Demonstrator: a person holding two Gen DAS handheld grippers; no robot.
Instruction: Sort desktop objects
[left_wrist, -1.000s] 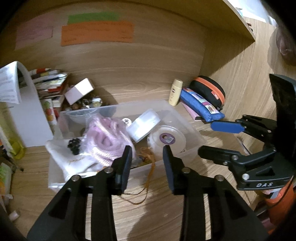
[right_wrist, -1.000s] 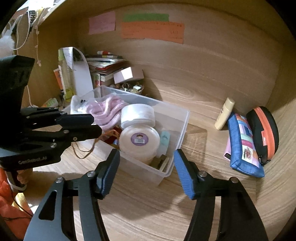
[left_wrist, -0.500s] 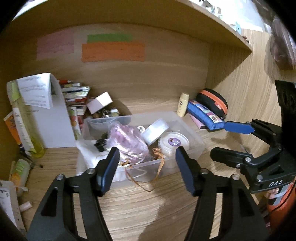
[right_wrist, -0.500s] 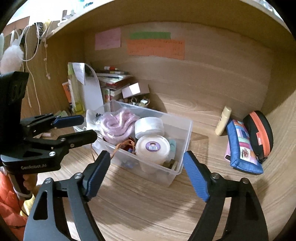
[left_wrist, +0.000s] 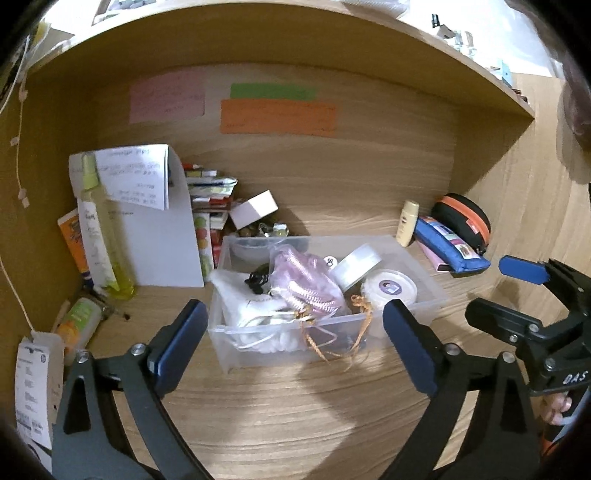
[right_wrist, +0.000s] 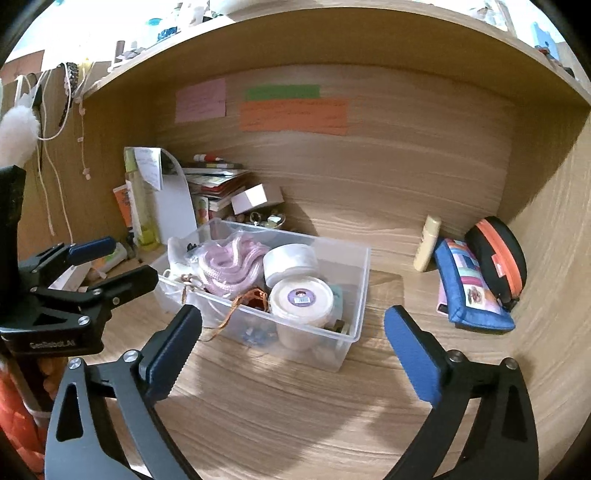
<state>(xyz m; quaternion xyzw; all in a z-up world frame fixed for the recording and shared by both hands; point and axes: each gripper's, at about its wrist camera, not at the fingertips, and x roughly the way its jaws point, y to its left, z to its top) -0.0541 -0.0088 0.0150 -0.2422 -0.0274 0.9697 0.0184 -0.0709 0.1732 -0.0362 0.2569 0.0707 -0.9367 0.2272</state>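
A clear plastic bin (left_wrist: 424, 266) (right_wrist: 364, 280) stands on the wooden desk. It holds a pink cord bundle (left_wrist: 303, 280), a white tub with a purple label (left_wrist: 389, 288) (right_wrist: 301, 299), a white roll (left_wrist: 356, 262), white cloth (left_wrist: 240, 302) and an orange string (left_wrist: 364, 321) that hangs over the front wall. My left gripper (left_wrist: 293, 314) (right_wrist: 127, 260) hangs in front of the bin, jaws opening, nothing pressed between them. My right gripper (right_wrist: 293, 314) (left_wrist: 495, 291) is to its right, also short of the bin, jaws opening and holding nothing.
Right of the bin lie a blue pencil case (right_wrist: 469, 291), a black case with an orange zip (right_wrist: 498, 251) and a cream bottle (right_wrist: 428, 243). At the back left are a white box (left_wrist: 255, 212), stacked books (left_wrist: 210, 184), a yellow spray bottle (left_wrist: 103, 240) and a paper stand (left_wrist: 159, 236). A shelf runs overhead.
Both grippers have drawn back from the bin and spread their jaws wide. The bin now looks smaller and farther off in both views.
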